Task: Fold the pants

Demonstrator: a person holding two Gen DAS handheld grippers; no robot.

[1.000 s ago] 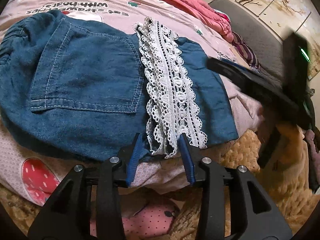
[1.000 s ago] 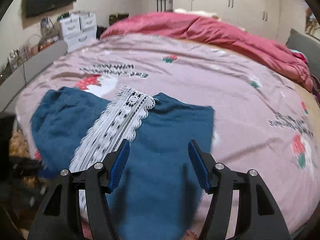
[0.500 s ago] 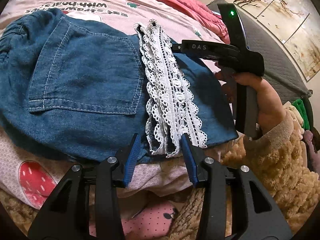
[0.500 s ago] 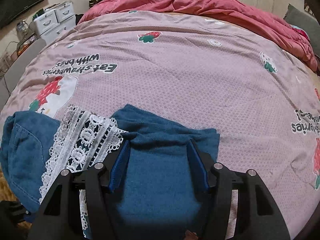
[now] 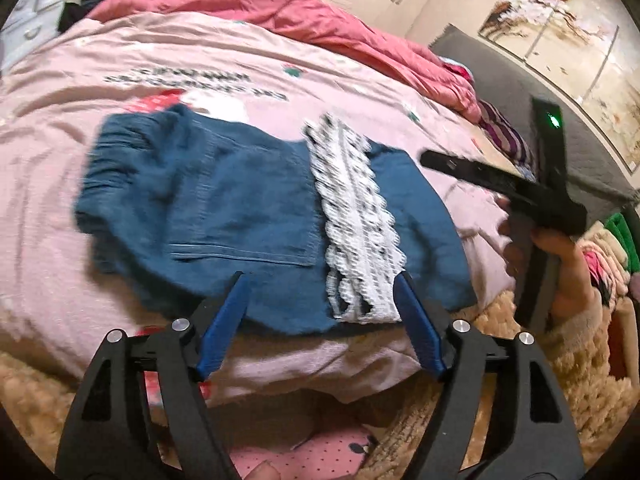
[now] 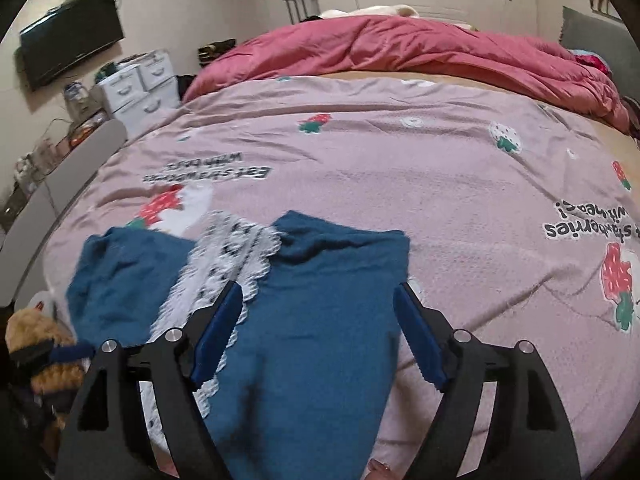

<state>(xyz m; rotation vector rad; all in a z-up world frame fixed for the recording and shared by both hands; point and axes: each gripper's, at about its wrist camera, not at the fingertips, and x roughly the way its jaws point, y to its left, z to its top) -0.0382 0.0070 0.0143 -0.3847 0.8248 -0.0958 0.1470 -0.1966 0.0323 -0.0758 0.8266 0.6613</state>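
Your left gripper [image 5: 320,280] and right gripper [image 6: 316,292] both have jaws opening, nothing pinched; the pants [image 5: 224,216] lie folded at the near edge of the bed [image 5: 280,80]

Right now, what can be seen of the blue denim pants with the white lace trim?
The blue denim pants lie folded flat near the edge of the pink printed bedspread. A stitched pocket faces up, the gathered waistband sits at one end, and a white lace band crosses the top. Neither gripper touches them; both sets of jaws are opening with nothing between them.
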